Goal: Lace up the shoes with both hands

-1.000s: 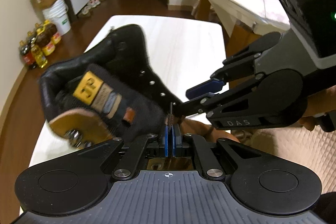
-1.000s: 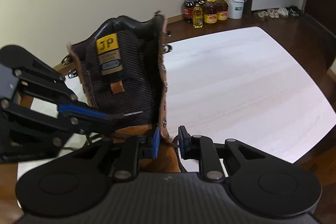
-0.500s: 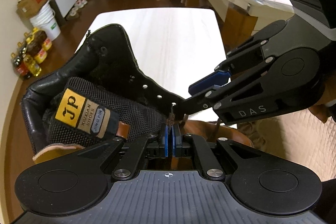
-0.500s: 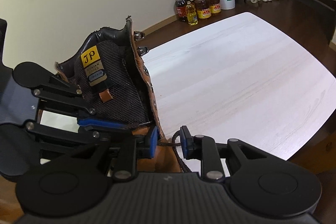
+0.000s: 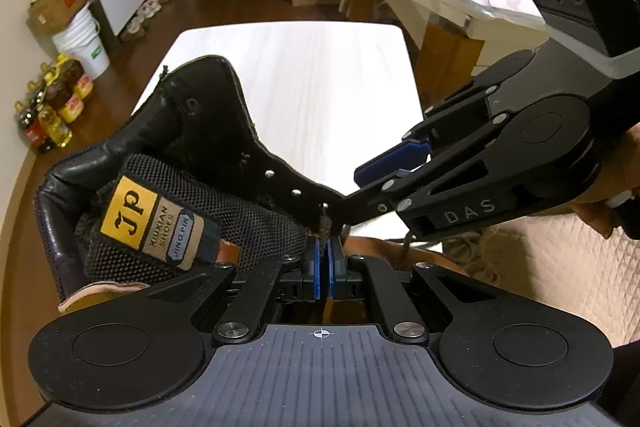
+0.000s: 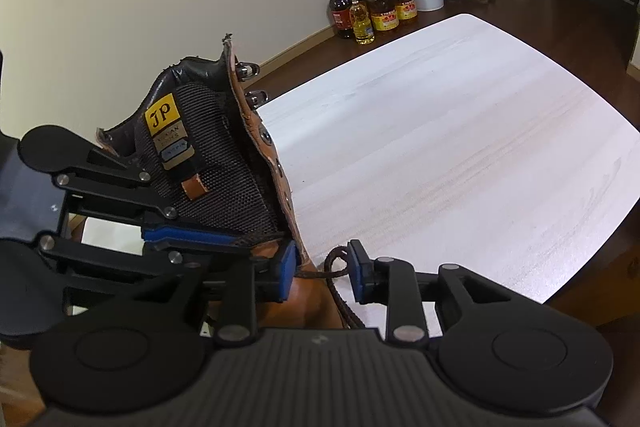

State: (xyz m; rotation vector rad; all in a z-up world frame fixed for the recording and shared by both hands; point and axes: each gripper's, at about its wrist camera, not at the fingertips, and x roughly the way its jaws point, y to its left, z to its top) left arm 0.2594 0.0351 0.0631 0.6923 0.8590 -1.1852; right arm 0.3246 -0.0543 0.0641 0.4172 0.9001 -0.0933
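The left gripper (image 5: 324, 247) is pressed together on the brown lace (image 5: 325, 225) tip just beside the eyelet row. The right gripper (image 6: 322, 269) is spread, a loop of lace between its pads. The boot (image 6: 224, 163) stands on the near left of the white table (image 6: 460, 147).

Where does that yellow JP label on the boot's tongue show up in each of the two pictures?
Left wrist view: the yellow JP label is lower left, tilted sideways.
Right wrist view: the same label is left of centre, upright.
Shared landmark: the oil bottles on the floor.
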